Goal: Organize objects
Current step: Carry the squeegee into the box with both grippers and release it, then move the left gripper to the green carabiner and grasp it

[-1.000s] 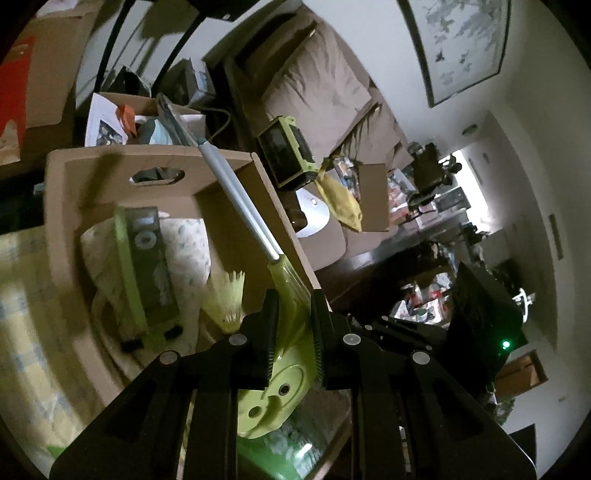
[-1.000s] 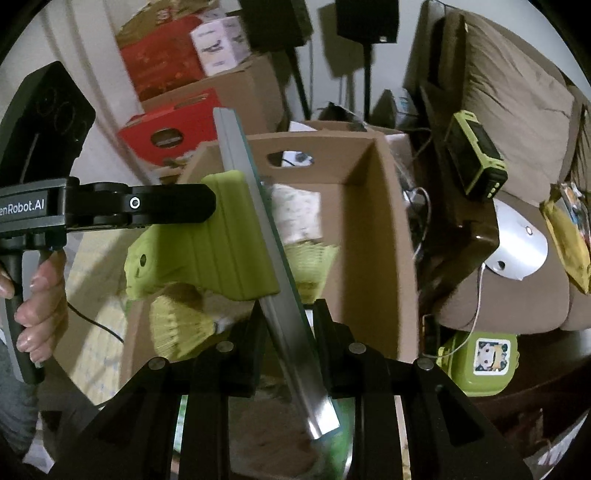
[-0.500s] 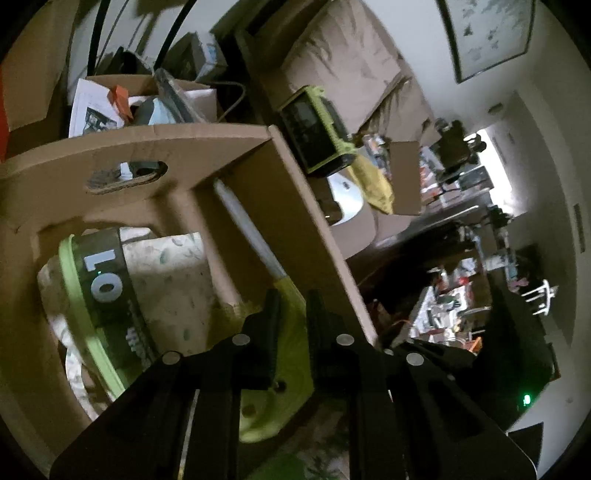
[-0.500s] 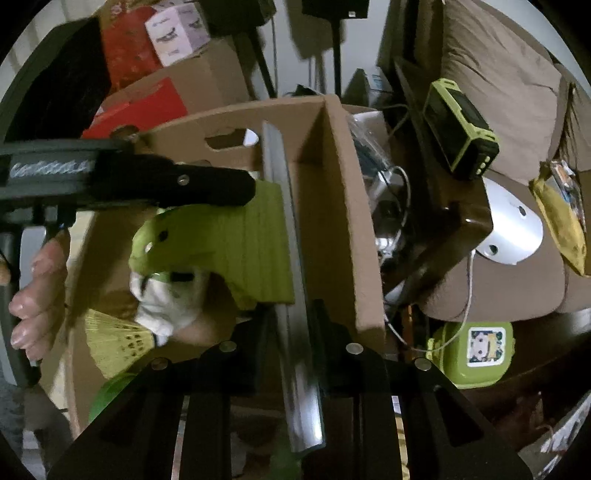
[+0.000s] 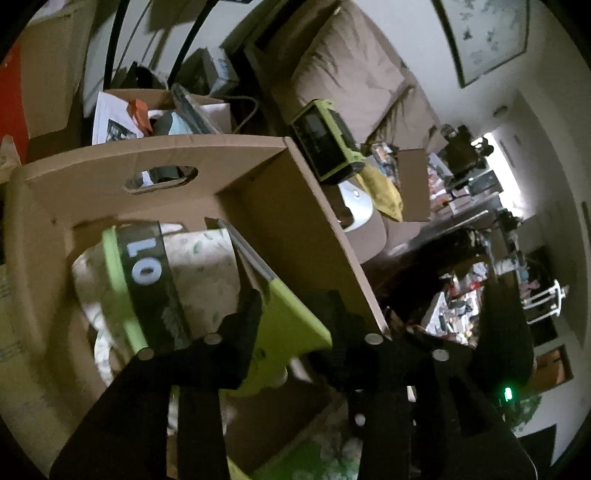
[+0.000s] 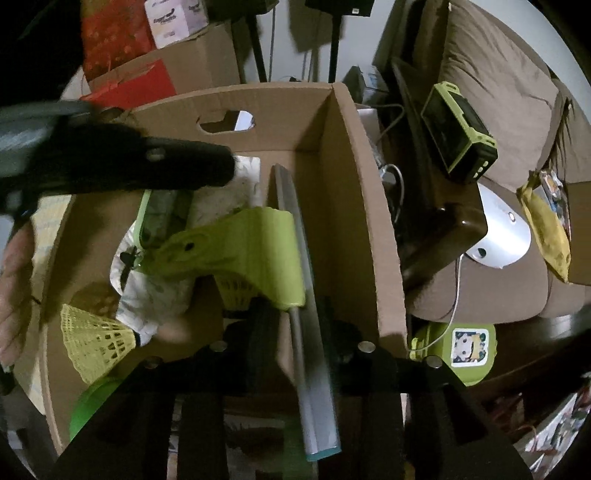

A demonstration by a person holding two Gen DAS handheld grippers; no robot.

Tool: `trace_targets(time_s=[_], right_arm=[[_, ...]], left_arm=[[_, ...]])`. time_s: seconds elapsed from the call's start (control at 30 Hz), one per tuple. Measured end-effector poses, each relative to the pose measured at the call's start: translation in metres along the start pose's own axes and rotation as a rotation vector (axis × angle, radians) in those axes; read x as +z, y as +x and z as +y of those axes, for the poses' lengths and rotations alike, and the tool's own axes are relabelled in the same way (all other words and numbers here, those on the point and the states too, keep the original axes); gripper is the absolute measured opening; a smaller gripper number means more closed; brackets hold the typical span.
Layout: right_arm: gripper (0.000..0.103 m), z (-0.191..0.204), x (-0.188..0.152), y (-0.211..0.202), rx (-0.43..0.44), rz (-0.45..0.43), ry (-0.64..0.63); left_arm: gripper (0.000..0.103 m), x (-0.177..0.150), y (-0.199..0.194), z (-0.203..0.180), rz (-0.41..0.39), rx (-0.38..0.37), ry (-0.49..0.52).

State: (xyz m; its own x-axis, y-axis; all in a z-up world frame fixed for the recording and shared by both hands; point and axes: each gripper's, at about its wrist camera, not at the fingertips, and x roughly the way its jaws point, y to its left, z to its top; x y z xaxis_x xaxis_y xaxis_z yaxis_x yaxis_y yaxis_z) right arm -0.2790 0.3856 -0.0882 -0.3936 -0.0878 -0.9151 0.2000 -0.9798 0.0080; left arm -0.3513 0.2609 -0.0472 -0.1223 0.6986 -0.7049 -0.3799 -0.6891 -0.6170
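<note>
A cluttered living room in someone's home.
A brown sofa [image 6: 498, 85] with big cushions fills one side, a framed picture [image 5: 480, 33] hangs on the pale wall, and cardboard boxes [image 6: 192, 55] stack up behind an open carton [image 5: 295, 206], with crowded shelves [image 5: 461, 192] beyond.

Left tongs [image 5: 295, 306] opening; right tongs [image 6: 295, 314] opening.
</note>
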Motion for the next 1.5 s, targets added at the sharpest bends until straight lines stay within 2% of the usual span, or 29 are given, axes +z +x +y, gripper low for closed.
trace_targets(time_s=[0.03, 0.1, 0.2, 0.3, 0.4, 0.5, 0.93, 1.07, 1.27, 1.5], right_arm=[[0.039, 0.0, 0.0, -0.002, 0.008, -0.005, 0.006], [0.041, 0.0, 0.0, -0.008, 0.025, -0.018, 0.02], [0.05, 0.005, -0.001, -0.024, 0.052, -0.052, 0.022], [0.053, 0.014, -0.002, -0.041, 0.055, -0.087, 0.004], [0.06, 0.024, -0.004, -0.057, 0.065, -0.121, -0.01], [0.062, 0.035, -0.009, -0.068, 0.081, -0.14, -0.02], [0.064, 0.093, -0.032, -0.095, 0.152, -0.201, -0.084], [0.065, 0.11, -0.04, -0.099, 0.18, -0.217, -0.096], [0.065, 0.134, -0.053, -0.102, 0.193, -0.236, -0.105], [0.065, 0.141, -0.064, -0.11, 0.196, -0.264, -0.084]], left_arm=[[0.04, -0.003, -0.005, -0.002, -0.005, 0.005, 0.01], [0.052, -0.013, -0.019, -0.007, -0.015, 0.015, 0.041], [0.062, -0.026, -0.04, -0.013, -0.04, 0.021, 0.071], [0.072, -0.038, -0.061, -0.019, -0.059, 0.037, 0.1], [0.076, -0.052, -0.082, -0.026, -0.081, 0.084, 0.143], [0.081, -0.067, -0.101, -0.028, -0.1, 0.141, 0.169], [0.084, -0.13, -0.157, 0.018, -0.13, 0.28, 0.096], [0.089, -0.152, -0.167, 0.034, -0.147, 0.309, 0.064], [0.089, -0.178, -0.163, 0.061, -0.135, 0.348, -0.007], [0.088, -0.194, -0.13, 0.074, -0.075, 0.458, -0.02]])
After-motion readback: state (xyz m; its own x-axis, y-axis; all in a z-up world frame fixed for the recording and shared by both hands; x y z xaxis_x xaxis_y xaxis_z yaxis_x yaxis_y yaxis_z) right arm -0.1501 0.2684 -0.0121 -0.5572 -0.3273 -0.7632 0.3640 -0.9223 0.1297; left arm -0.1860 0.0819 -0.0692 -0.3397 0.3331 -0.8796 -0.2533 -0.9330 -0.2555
